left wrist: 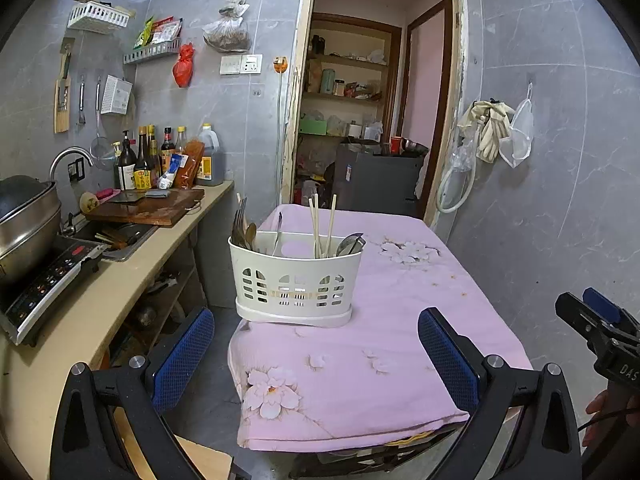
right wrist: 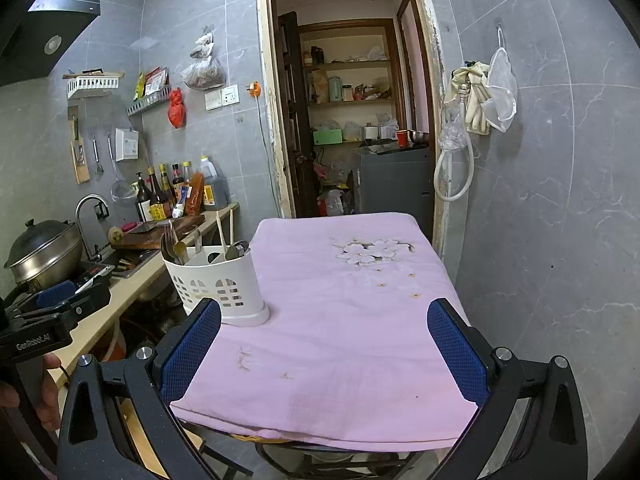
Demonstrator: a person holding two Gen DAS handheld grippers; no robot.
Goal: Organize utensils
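Both my jaws gape wide and empty over the bench (right wrist: 340, 320), where forks (left wrist: 240, 220), chopsticks (left wrist: 322, 224) and spoons (left wrist: 350, 242) stand sorted in the caddy (left wrist: 296, 280).

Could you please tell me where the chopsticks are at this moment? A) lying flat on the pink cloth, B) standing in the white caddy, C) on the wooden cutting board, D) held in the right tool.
B: the chopsticks stand upright in the white caddy on the pink cloth, while both the left tool and the right tool are open and empty.
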